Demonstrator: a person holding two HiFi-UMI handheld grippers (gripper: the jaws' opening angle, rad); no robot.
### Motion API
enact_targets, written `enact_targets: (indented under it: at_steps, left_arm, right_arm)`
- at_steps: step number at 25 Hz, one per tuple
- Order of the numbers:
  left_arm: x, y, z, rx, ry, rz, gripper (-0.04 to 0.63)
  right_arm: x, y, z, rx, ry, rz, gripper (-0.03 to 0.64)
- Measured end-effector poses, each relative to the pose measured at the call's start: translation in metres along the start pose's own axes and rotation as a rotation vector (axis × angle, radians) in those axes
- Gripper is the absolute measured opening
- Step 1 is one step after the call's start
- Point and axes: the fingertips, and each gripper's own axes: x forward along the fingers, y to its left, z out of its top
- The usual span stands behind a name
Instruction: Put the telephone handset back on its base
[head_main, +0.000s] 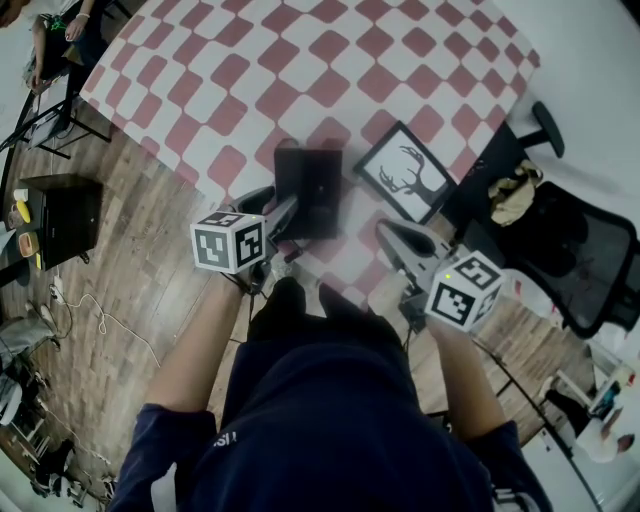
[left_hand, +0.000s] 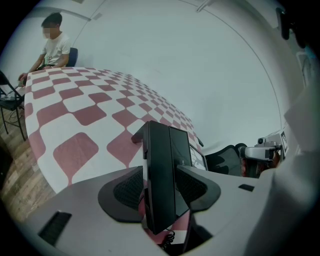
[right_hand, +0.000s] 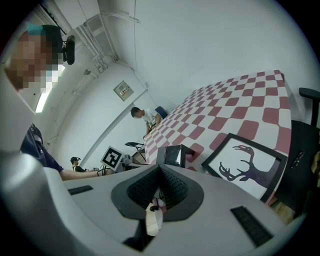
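Note:
The black telephone (head_main: 310, 190) lies near the front edge of the table with the red and white checked cloth (head_main: 300, 70). In the left gripper view its long handset (left_hand: 159, 200) lies alongside the base (left_hand: 181, 150), and a coiled cord shows at the near end. My left gripper (head_main: 272, 208) (left_hand: 160, 172) stands open with the handset's near end between its pads; I see no pressing. My right gripper (head_main: 395, 238) (right_hand: 159, 172) hovers to the right of the telephone (right_hand: 172, 155), shut, with nothing between its pads.
A framed deer picture (head_main: 405, 172) (right_hand: 247, 165) lies just right of the telephone. A black office chair (head_main: 570, 250) stands at the table's right end. A black box (head_main: 60, 215) sits on the wooden floor at the left. A person (left_hand: 52, 45) sits at the far end.

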Motion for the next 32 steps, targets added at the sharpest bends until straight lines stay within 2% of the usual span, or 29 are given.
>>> enact_targets:
  at_steps: [5,14,18,24,32]
  left_arm:
    - [-0.021,-0.007,0.014,0.083,-0.039,-0.004,0.235]
    - [-0.063,-0.039,0.029,0.380,-0.074,-0.045,0.233]
    - [-0.081,-0.054,0.029,0.476,-0.089,-0.062,0.233]
    - [-0.112,-0.081,0.030,0.560,-0.145,-0.105,0.230]
    - [-0.143,-0.098,0.024,0.612,-0.194,-0.127,0.198]
  right_arm:
    - [0.002,0.005,0.003,-0.012,-0.012,-0.011,0.017]
    - [0.000,0.031,0.012,-0.045,-0.059,-0.022,0.017]
    - [-0.004,0.048,0.013,-0.056,-0.094,-0.010,0.017]
    - [-0.016,0.076,0.013,-0.100,-0.152,-0.002,0.017]
    - [-0.026,0.107,0.008,-0.154,-0.207,-0.004,0.015]
